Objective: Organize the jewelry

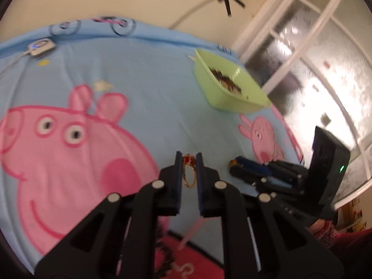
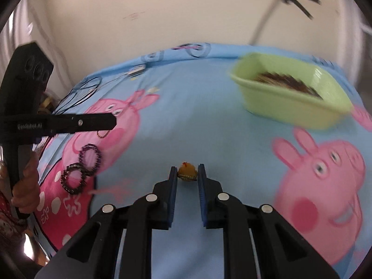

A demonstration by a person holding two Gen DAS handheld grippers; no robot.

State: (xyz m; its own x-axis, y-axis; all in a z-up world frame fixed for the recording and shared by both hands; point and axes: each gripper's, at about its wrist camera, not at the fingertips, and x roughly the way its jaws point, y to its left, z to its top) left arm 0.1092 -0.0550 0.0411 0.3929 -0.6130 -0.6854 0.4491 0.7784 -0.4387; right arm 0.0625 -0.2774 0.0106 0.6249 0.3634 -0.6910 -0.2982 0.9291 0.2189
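My left gripper is shut on a red and gold jewelry piece whose gold chain hangs between the fingers, above the blue cartoon sheet. My right gripper is shut on a small orange and gold piece. A green tub holding dark jewelry sits at the far right of the bed; it also shows in the right wrist view. The right gripper also shows in the left wrist view, holding a small gold item. The left gripper also shows in the right wrist view.
Two dark beaded bracelets lie on the sheet at the left, with a thin chain near them. A white controller with a cable lies at the far edge. Thin black cords lie at the left edge. A window is on the right.
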